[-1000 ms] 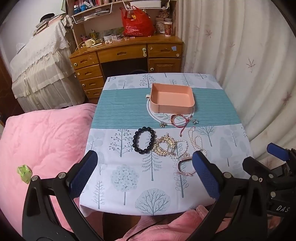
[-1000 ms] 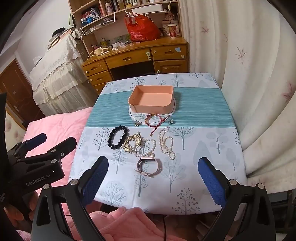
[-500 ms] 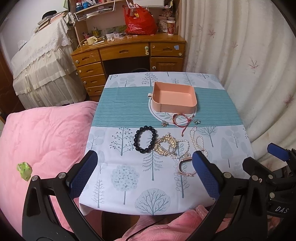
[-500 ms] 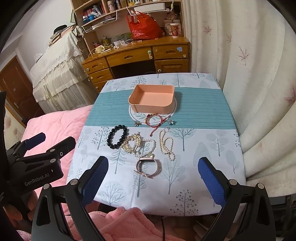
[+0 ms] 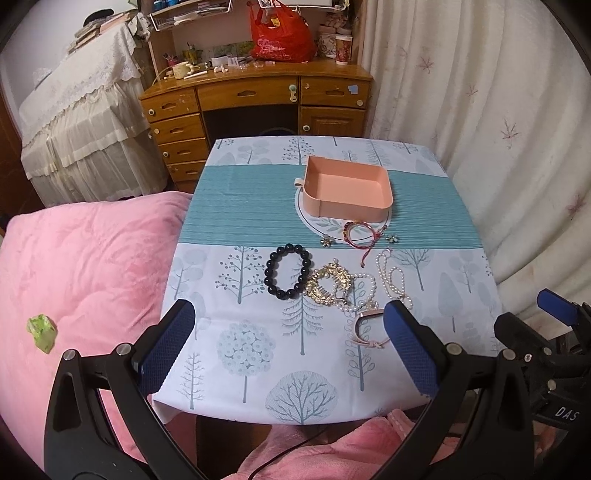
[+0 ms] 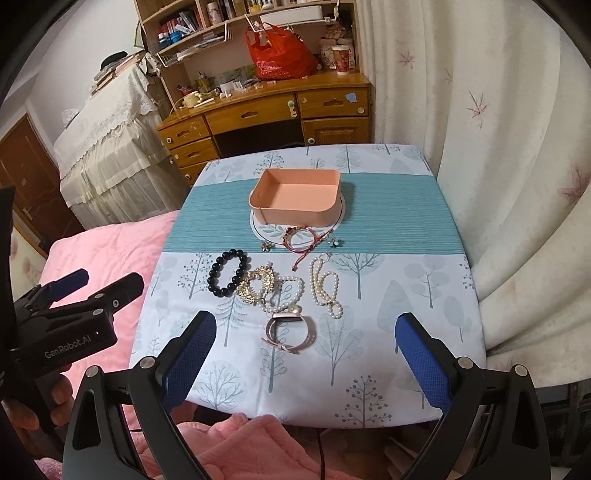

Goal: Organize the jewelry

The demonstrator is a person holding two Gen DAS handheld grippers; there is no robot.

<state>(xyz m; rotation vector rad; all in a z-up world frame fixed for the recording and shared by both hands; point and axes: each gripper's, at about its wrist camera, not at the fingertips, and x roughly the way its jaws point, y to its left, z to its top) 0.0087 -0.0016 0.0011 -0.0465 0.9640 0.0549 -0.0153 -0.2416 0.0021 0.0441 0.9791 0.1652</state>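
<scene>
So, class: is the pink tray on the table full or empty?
Empty. The pink tray shows only its bare floor in both views; the black bead bracelet and the other jewelry lie outside it on the tablecloth.

Ahead of my tongs I see a wooden desk (image 6: pixel 266 110) with shelves (image 6: pixel 207 26); cream curtains (image 6: pixel 480 110) hang to their right, and what may be a lace-draped cabinet (image 5: pixel 81 122) stands left.
</scene>
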